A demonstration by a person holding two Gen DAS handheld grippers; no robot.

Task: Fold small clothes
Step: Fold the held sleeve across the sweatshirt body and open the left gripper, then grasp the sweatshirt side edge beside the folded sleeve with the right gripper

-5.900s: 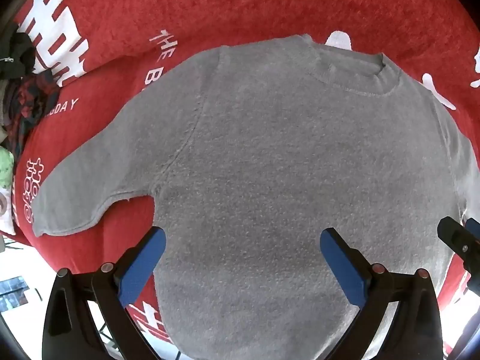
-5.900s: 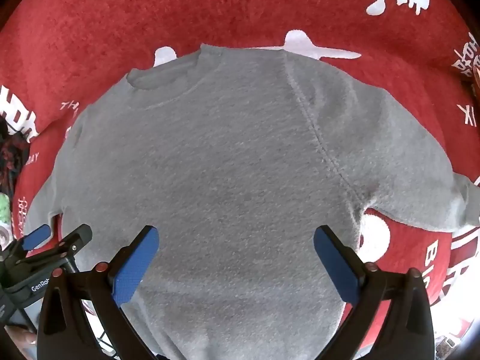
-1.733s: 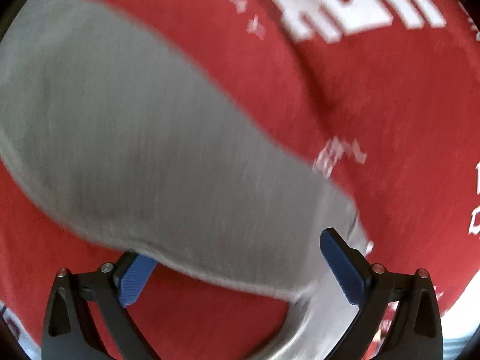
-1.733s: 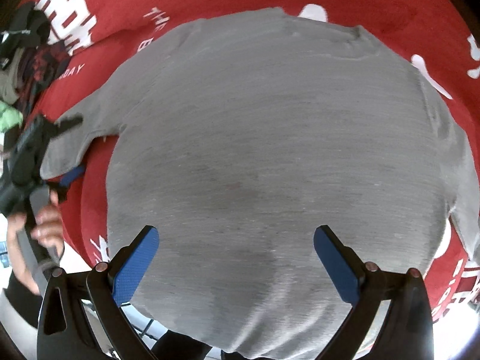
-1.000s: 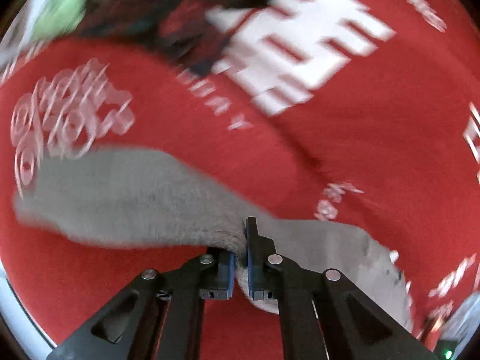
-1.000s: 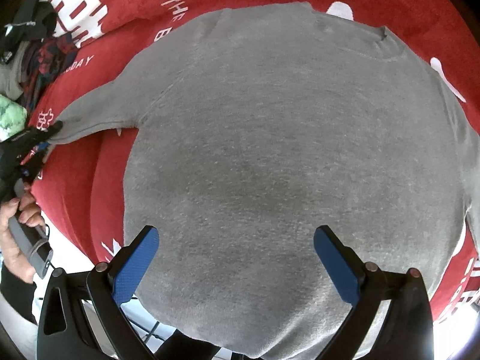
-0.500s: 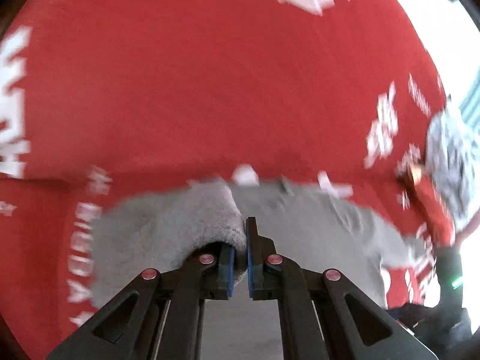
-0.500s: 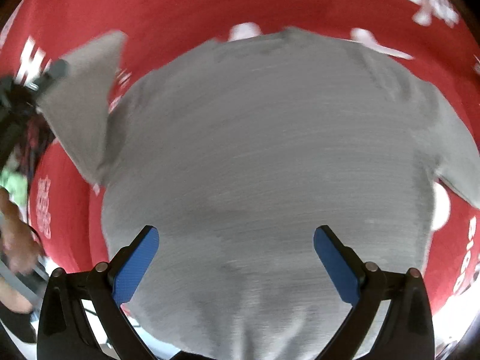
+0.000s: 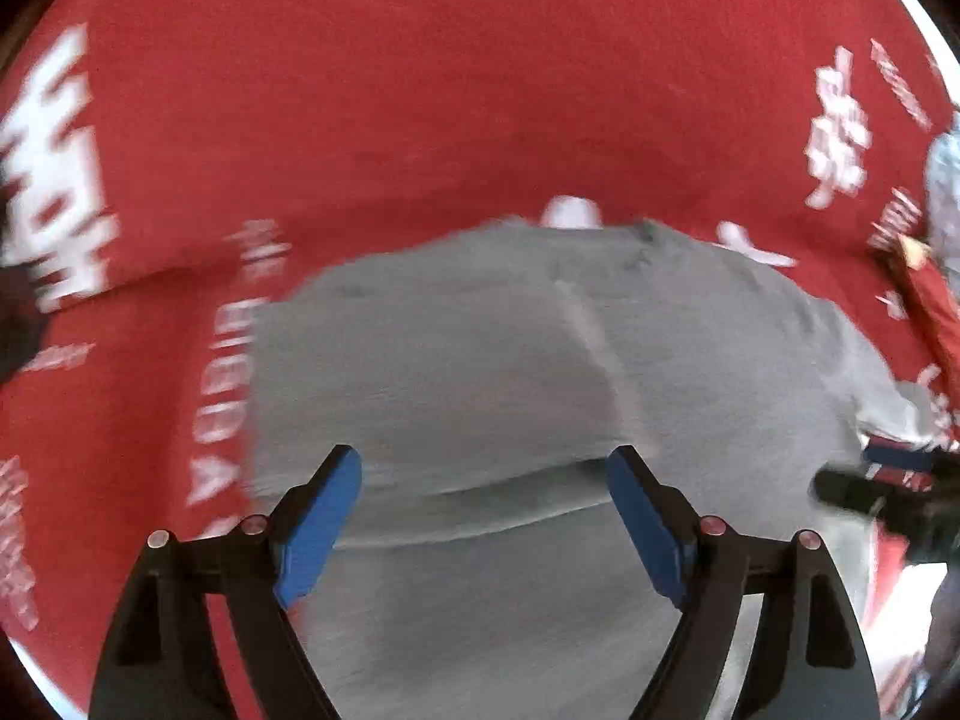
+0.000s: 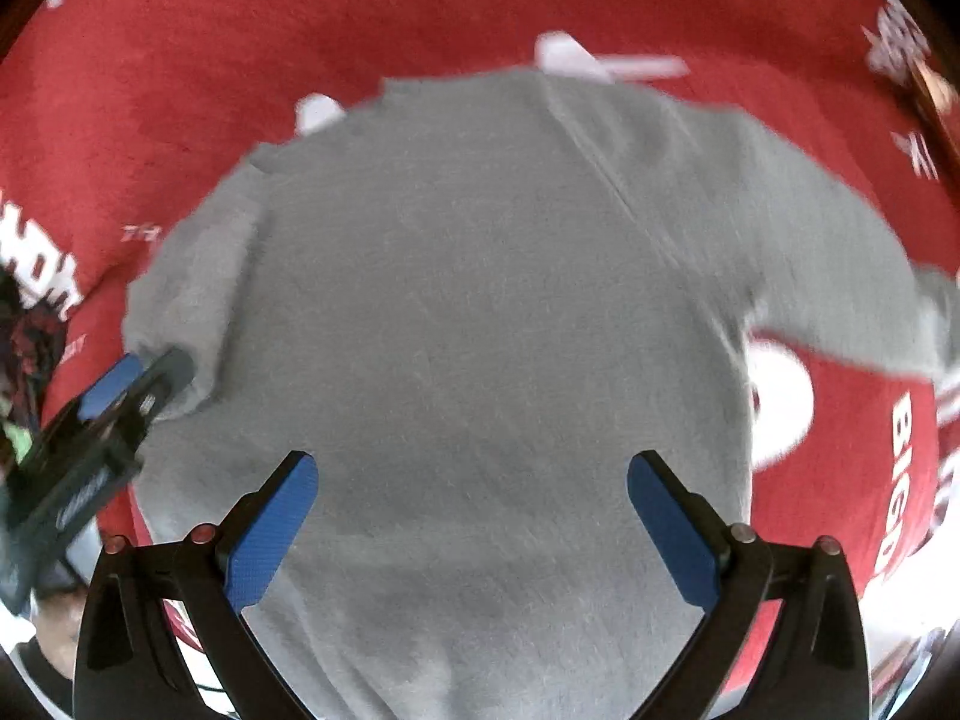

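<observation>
A red cloth (image 10: 420, 18) printed with white lettering covers the whole work surface and fills both views out to the dark rim of the lens; the fabric looks napped, and a crease runs across it from about 9 o'clock toward the centre in the left wrist view. On it lies the grey sweater (image 10: 480, 312), spread flat and filling the middle of the right wrist view, its neck edge up at 12 o'clock. One sleeve (image 10: 840, 276) stretches out toward 3 o'clock across the red; the other sleeve (image 10: 192, 294), at 9 o'clock, is folded in over the body, its cuff end just beside the tips of the left gripper (image 10: 135, 378). In the left wrist view the left gripper's blue pads (image 9: 318, 516) stand wide and its jaws are opening, with the folded edge of the sweater (image 9: 480, 360) crossing below them and nothing pinched between them. The right gripper (image 10: 471, 516) hangs over the lower body of the sweater with its jaws spread wide and empty; it shows again at 4 o'clock in the left wrist view as a dark blurred shape. At 9 o'clock in the right wrist view a dark heap of other clothes (image 10: 27, 336) sits at the cloth's edge, and a pale floor or table edge (image 10: 888, 606) shows bright at 4 to 5 o'clock. Both pictures are smeared with motion blur.
</observation>
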